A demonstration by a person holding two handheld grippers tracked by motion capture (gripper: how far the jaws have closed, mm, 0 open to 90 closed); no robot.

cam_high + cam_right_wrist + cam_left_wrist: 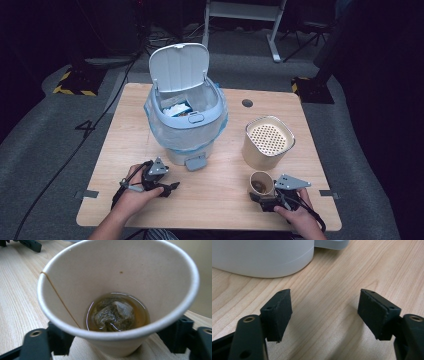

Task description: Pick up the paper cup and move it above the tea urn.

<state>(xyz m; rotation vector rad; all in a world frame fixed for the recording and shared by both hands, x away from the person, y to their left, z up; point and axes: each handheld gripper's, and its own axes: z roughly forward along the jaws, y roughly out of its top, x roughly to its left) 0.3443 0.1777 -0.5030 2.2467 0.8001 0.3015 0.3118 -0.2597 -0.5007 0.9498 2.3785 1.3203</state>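
The right gripper (115, 340) has its fingers (58, 338) on both sides of a paper cup (117, 290) – they sit right by the cup's wall, but I cannot tell if they squeeze it. A wet tea bag (113, 313) lies in brown tea at the bottom. The left gripper (325, 312) has its fingers (278, 312) wide apart, with bare worktop (329, 285) between them – the white bin (262, 257) stands just beyond.
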